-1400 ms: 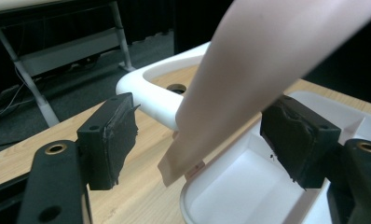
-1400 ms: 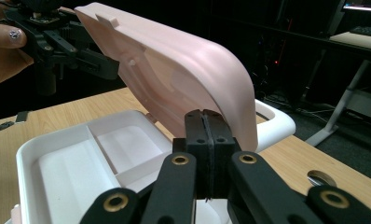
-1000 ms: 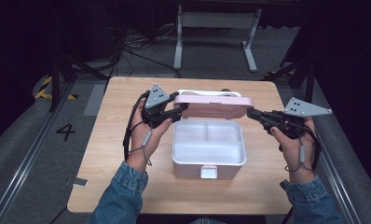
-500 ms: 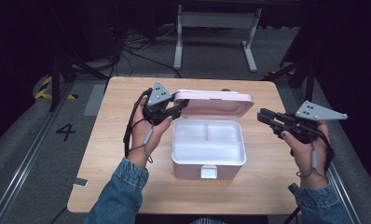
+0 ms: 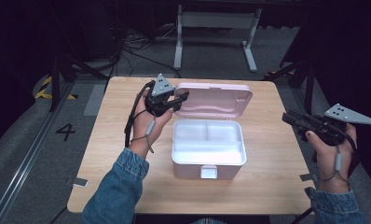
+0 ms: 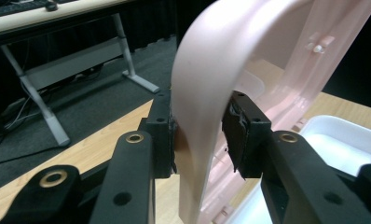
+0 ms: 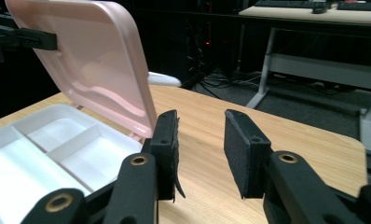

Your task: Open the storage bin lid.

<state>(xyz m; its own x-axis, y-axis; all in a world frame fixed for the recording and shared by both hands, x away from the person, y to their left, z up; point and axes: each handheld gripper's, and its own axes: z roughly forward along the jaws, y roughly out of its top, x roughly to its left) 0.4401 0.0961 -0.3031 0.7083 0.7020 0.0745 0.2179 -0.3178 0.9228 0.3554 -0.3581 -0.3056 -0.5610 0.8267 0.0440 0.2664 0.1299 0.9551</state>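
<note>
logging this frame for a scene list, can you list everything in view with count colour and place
lunch box: 1, white base with three compartments, open, middle of the table
lid: 1, pink, hinged at the box's far edge, standing open
table: 1, light wood, centre
floor marking "4": 1, black, grey floor left of the table
desk frame: 1, white, floor beyond the table
left gripper: 1, black, jaws clamped on the lid's left edge
right gripper: 1, black, jaws apart with nothing between, off the table's right edge
sleeves: 2, blue denim, bottom
</note>
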